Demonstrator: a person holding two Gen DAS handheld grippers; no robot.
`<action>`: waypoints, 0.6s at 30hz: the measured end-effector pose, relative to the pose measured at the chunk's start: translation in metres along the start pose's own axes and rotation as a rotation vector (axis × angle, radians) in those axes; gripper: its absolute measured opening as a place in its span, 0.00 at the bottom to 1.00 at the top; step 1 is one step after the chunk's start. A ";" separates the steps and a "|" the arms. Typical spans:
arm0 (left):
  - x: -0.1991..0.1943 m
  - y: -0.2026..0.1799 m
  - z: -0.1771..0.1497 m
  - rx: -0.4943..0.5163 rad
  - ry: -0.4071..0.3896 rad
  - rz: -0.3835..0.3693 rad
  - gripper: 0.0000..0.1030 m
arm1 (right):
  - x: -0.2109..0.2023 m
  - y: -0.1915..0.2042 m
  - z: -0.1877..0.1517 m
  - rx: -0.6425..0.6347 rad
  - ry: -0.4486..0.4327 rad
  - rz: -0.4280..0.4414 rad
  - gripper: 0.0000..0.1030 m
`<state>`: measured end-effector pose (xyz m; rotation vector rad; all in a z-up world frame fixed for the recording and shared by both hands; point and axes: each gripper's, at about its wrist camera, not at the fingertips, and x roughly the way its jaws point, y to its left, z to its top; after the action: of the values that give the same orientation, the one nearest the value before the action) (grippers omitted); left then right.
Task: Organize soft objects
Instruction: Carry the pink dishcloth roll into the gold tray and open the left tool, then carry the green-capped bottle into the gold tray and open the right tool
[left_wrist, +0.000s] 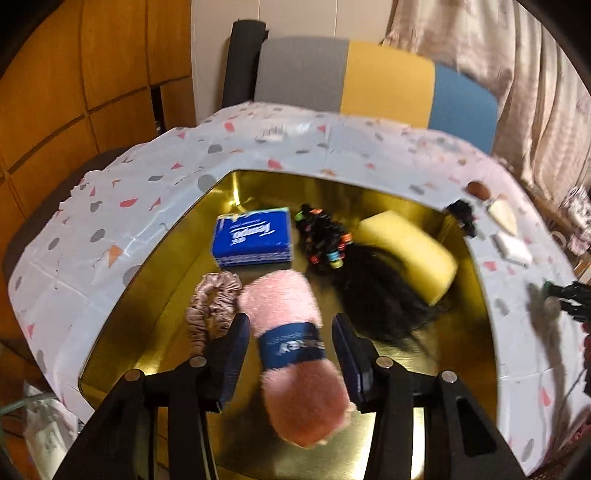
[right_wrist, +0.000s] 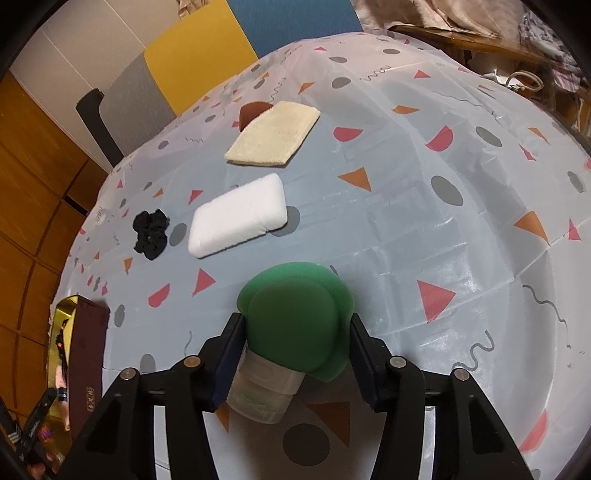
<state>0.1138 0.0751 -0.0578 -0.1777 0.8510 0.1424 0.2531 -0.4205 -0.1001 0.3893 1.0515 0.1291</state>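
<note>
A home room: wooden cupboards (left_wrist: 74, 92) at left, curtain (left_wrist: 517, 92) upper right (patterned tablecloth (right_wrist: 406, 184) over the table).
</note>
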 end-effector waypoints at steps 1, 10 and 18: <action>-0.003 -0.002 -0.001 -0.007 -0.007 -0.021 0.45 | -0.001 0.000 0.000 0.004 -0.005 0.005 0.53; -0.017 -0.019 -0.014 -0.018 -0.008 -0.181 0.45 | -0.015 0.008 -0.013 0.021 -0.054 0.094 0.53; -0.024 -0.017 -0.020 -0.007 -0.020 -0.217 0.45 | -0.025 0.043 -0.040 -0.018 -0.053 0.225 0.53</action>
<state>0.0870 0.0533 -0.0513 -0.2739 0.8061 -0.0561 0.2098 -0.3776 -0.0808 0.4920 0.9514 0.3275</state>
